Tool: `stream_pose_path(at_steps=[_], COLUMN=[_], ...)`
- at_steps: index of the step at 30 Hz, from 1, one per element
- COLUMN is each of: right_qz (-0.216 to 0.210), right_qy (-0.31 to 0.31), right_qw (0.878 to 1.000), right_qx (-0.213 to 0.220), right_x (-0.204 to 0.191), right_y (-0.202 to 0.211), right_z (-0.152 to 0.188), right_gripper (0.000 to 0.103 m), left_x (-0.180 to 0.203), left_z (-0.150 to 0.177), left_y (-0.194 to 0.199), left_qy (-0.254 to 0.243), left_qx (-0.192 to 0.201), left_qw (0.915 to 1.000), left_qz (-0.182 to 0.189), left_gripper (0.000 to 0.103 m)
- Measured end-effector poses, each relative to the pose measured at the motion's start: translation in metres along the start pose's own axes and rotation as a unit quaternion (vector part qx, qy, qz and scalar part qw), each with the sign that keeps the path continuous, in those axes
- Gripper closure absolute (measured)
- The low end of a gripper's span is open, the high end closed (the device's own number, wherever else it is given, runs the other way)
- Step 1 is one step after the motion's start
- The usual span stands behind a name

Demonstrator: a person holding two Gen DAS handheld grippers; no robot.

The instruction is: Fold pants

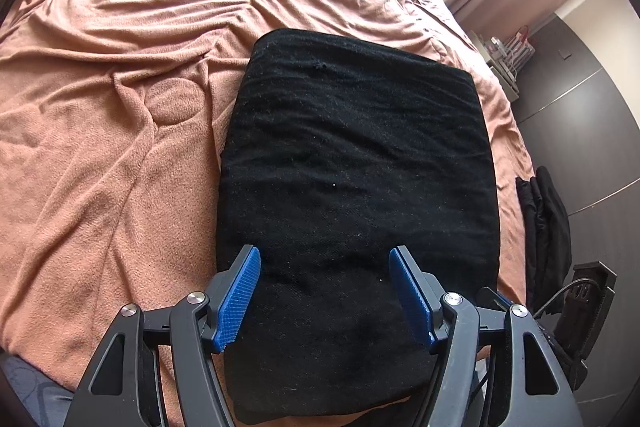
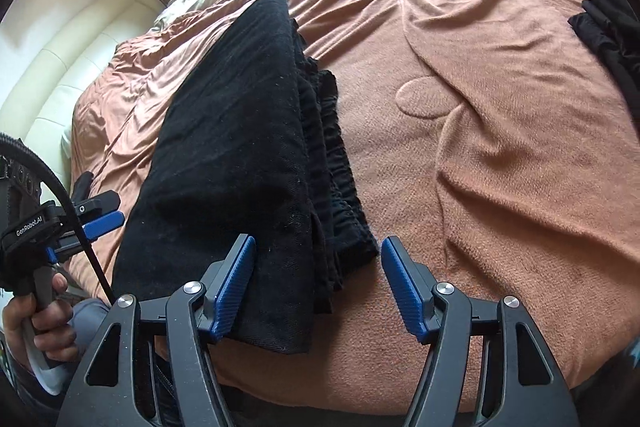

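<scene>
1. Terracotta blanket point(image 1: 100, 147) covers the whole bed, rumpled and soft, and it is what I am working on. Its ridges could tilt the bundle or drag along with it if I slide the cloth instead of lifting.

2. Black pants point(image 1: 352, 187) lie on the blanket near the bed's near edge, already folded into a thick rectangle. In the right view the layered edges and gathered waistband point(image 2: 340, 163) show stacked along one side. I judge the folding close to done, perhaps one last fold or a tidy.

3. Another dark garment point(image 2: 608, 39) lies well apart toward the far side; I should not confuse it with mine.

4. My left gripper point(image 1: 324, 295) hangs over the near end of the pants, jaws spread, pads off the cloth, nothing grasped.

5. My right gripper point(image 2: 318, 287) straddles the near corner of the stack. Its jaws are closing with the layered edge between them, but the pads do not look pressed on yet.

6. Risks as I see them: pinching only the top layers so the stack fans apart, catching blanket with the pants, or lifting unevenly and undoing the fold.
</scene>
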State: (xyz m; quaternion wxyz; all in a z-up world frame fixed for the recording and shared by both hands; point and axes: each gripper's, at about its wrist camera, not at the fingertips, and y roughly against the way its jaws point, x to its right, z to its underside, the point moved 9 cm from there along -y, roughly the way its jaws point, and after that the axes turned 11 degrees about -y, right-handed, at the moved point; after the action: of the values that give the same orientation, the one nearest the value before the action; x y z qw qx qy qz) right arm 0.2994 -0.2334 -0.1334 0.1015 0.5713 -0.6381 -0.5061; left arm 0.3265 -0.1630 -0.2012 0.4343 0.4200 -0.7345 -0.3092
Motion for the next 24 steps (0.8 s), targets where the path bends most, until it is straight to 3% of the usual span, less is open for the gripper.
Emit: stream_pose_path(at_steps=[7,11,16,24], right_qz=[0.016,0.002,-0.018,-0.032], right_qy=[-0.012,0.006,0.034,0.097], right_qw=[1.000,1.000,0.999,0.994], right_qx=[-0.001,0.010,0.033,0.031], right_x=[0.006,-0.009,-0.033,-0.063], right_y=[-0.003,0.015,0.033,0.030], right_z=[0.005,-0.006,-0.027,-0.039], right_gripper=[0.039,0.055,0.059,0.070], left_x=[-0.001,-0.011,-0.024,-0.036], left_z=[0.002,-0.008,-0.021,-0.028], left_y=[0.001,0.012,0.022,0.021], left_qy=[-0.010,0.001,0.012,0.026], left_qx=[0.000,0.013,0.027,0.029], left_qw=[0.9999,0.9999,0.9994,0.9990], left_qz=[-0.003,-0.006,-0.015,-0.023], left_gripper=[0.034,0.034,0.034,0.034])
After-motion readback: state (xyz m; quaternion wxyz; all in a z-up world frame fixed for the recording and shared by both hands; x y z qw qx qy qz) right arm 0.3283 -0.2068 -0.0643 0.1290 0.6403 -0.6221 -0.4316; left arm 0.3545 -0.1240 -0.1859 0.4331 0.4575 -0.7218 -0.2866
